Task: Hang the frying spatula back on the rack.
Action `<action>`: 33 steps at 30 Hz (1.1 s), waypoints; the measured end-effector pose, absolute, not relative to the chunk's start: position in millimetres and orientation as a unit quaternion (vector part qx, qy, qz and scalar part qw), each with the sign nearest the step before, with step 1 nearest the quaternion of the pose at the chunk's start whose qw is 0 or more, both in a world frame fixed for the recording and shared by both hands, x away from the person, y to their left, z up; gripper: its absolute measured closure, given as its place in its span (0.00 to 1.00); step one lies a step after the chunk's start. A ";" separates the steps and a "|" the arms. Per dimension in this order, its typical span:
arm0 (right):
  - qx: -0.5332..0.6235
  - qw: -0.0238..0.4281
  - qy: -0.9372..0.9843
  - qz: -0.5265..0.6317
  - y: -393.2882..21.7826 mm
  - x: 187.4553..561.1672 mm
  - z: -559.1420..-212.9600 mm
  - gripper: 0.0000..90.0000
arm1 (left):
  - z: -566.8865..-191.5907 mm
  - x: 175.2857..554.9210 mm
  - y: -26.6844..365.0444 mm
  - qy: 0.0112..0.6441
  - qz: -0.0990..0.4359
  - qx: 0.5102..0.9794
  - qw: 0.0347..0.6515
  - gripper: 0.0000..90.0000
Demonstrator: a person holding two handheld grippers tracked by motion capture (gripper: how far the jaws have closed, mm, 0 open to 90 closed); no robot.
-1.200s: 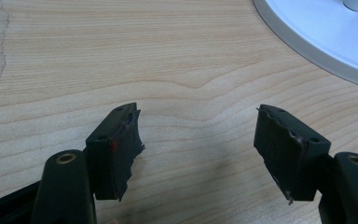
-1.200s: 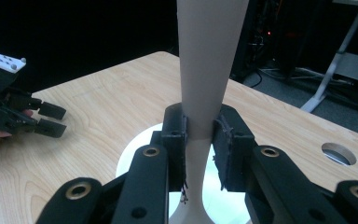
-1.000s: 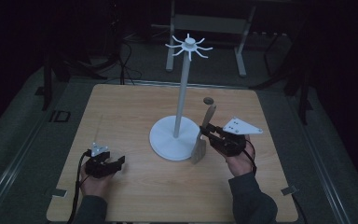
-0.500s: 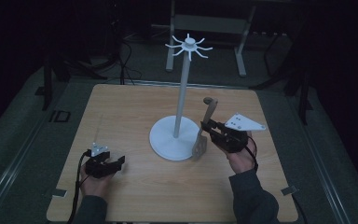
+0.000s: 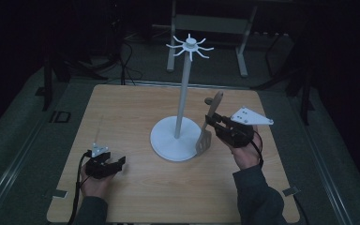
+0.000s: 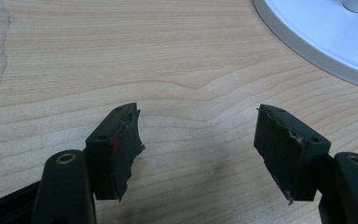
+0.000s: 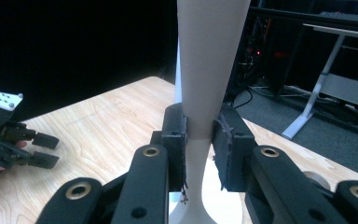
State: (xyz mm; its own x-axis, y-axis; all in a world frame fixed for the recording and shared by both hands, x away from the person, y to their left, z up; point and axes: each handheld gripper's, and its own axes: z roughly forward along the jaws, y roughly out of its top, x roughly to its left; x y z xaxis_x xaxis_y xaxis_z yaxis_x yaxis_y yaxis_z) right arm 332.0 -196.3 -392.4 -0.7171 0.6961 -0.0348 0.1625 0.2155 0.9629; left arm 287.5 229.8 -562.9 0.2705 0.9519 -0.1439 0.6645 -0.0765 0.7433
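Observation:
A pale wooden spatula (image 5: 205, 139) hangs tilted beside the white hook stand (image 5: 183, 98), its blade low over the stand's round base (image 5: 166, 140). My right gripper (image 5: 212, 121) is shut on its handle, a hand behind it. In the right gripper view the handle (image 7: 209, 56) runs up between the pads of that gripper (image 7: 199, 127), with the stand's pole (image 7: 177, 70) just behind. My left gripper (image 5: 117, 164) rests at the table's front left, held by a hand. Its jaws stand open over bare wood (image 6: 198, 140), with nothing between them.
The wooden table (image 5: 131, 108) has bare room at the left and back. A ring of hooks (image 5: 190, 46) tops the stand. The stand's base rim (image 6: 326, 37) lies ahead of the left gripper. Dark floor, cables and a desk frame (image 5: 206, 23) lie beyond.
My right gripper has risen a little with the spatula, lifting its blade higher beside the stand. The left gripper has stayed where it was.

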 end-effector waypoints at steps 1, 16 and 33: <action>0.289 0.241 0.741 0.556 -196.2 332.5 -391.6 0.84 | -562.9 287.5 229.8 0.572 0.195 0.707 0.368 0.35; 0.287 0.246 0.735 0.563 -187.7 333.8 -375.9 0.84 | -562.7 287.5 230.0 0.571 0.195 0.707 0.368 0.35; 0.287 0.254 0.734 0.561 -180.8 340.3 -360.6 0.84 | -562.8 287.5 230.1 0.572 0.195 0.706 0.369 0.35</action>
